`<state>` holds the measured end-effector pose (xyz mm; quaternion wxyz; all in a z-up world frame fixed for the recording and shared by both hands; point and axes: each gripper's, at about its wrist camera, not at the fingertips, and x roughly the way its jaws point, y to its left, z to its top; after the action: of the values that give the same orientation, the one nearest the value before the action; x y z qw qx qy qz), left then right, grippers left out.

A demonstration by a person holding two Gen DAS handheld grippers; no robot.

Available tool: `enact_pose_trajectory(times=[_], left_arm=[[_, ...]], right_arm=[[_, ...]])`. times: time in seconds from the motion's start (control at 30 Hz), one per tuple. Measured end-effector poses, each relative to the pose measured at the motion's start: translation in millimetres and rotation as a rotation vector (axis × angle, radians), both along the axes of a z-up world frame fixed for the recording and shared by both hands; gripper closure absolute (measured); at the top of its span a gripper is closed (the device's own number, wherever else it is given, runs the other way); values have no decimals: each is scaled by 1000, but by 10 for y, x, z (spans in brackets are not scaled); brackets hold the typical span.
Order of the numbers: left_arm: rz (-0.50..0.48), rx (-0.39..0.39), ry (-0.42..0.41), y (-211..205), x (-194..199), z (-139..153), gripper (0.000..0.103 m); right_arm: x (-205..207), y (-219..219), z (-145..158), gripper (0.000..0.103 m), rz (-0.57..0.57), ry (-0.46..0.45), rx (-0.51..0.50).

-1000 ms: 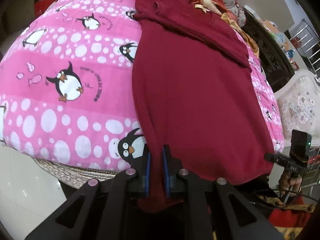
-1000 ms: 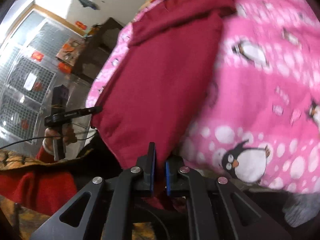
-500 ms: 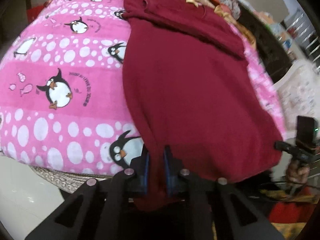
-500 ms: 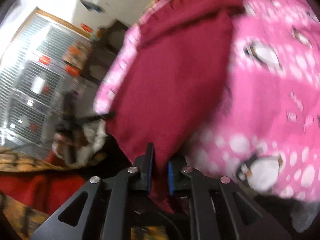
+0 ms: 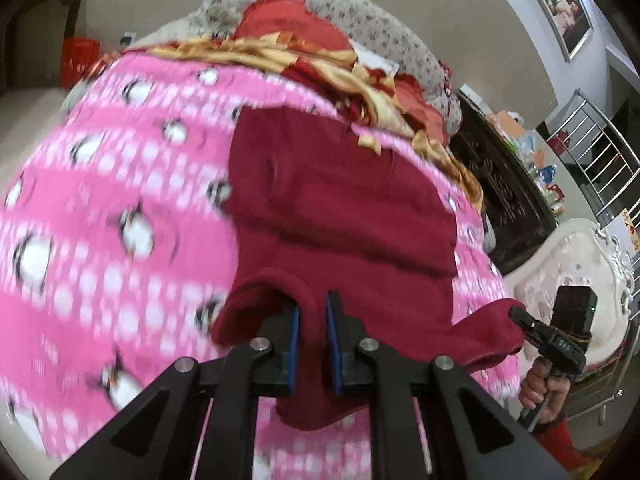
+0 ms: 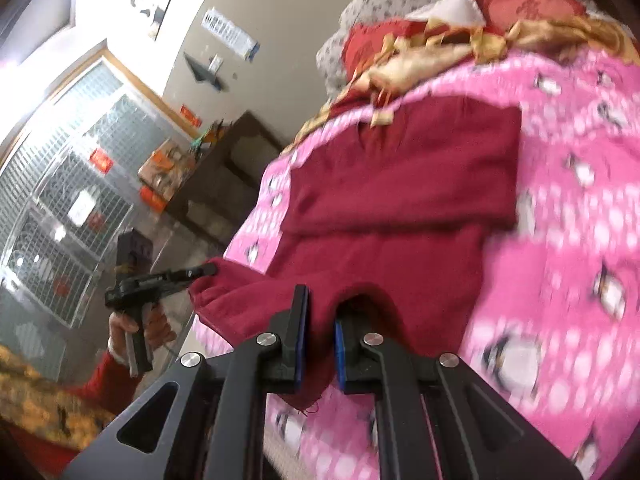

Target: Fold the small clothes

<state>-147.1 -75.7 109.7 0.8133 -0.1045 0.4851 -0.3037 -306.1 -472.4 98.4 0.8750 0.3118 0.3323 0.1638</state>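
Observation:
A dark red garment (image 5: 344, 208) lies on a pink penguin-print blanket (image 5: 120, 184), its far part folded over. My left gripper (image 5: 312, 312) is shut on one near corner of the garment's hem, lifted off the blanket. My right gripper (image 6: 320, 312) is shut on the other near corner of the same garment (image 6: 400, 184), also raised. Each wrist view shows the other gripper pinching its corner: the right gripper (image 5: 520, 316) at the right edge, the left gripper (image 6: 208, 270) at the left. The hem hangs between the two grips.
Red and gold bedding (image 5: 320, 52) is piled beyond the garment at the bed's head. A dark wooden cabinet (image 5: 508, 200) and a white ornate chair (image 5: 572, 264) stand beside the bed. Wire cages (image 6: 68, 216) line the wall. A hand in a red sleeve (image 6: 132, 328) holds the left gripper.
Both grippers have risen and moved forward over the bed, carrying the garment's near hem up and toward its far end. The lower part of the garment has lifted off the blanket.

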Motion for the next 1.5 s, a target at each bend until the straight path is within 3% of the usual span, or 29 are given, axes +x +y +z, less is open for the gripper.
enact_pose_trajectory(times=[0.2,0.4,0.6,1.3,1.5], left_arm=[[24,-5,-34,-324,544,37,91],[45,60,-61,-623,958,-23,91],[50,129,-85,-804,1131,-103,91],[39,187,-109,-1109,1563,-187,91],[48,206,-80,-1191,1736,-363,90]], right_arm=[[485,-342,14,66,-106,-4,-21],[833,-559,-26,66,-125,19,-14],[1010,-611,-102,66,-133,42,-41],[1486,-882,-289,66,-187,92,-38],[1643,-955,-461,66,-195,136,-36]])
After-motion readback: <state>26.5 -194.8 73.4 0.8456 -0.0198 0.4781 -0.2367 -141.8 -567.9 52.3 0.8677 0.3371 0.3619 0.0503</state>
